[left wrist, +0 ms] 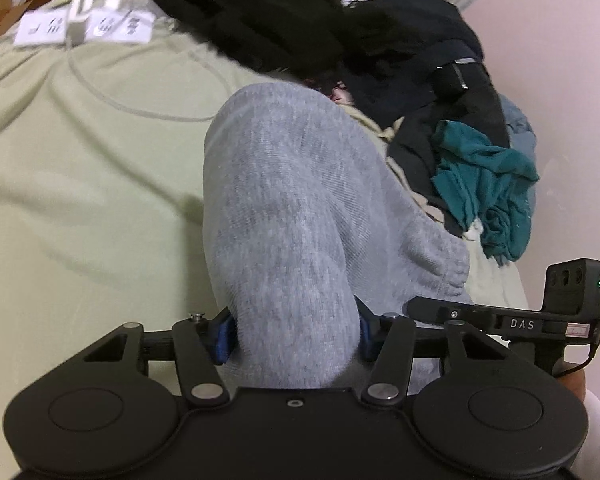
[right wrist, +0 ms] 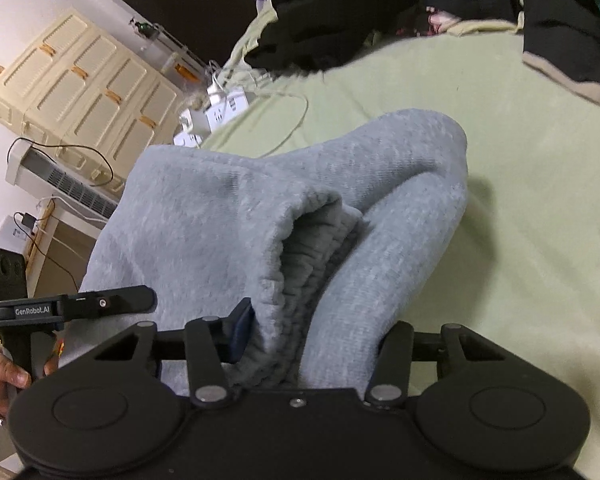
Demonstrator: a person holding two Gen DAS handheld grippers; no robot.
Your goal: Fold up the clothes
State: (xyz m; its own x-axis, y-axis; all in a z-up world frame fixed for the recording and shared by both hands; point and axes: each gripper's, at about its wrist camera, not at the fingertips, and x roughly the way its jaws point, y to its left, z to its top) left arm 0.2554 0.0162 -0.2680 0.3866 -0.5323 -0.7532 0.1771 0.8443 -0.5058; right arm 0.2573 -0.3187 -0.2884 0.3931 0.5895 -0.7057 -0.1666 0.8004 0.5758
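Both grippers, left and right, clench the grey sweatpants, which hang bunched over the green sheet; the fleece looks thick, soft, floppy, fairly weighty; the ribbed waistband seems the firmest hold.

Grey fleece garment is bunched and partly lifted off the green bed. Its ribbed elastic hem is gathered and open. Unfolded clothes pile lies behind it on the bed.

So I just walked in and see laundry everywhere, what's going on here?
A person is folding clothes on a pale green bedsheet. Both the left hand-held gripper and right hand-held gripper are clamped on a grey fleece garment, lifting it. A pile of black and teal clothes waits behind it.
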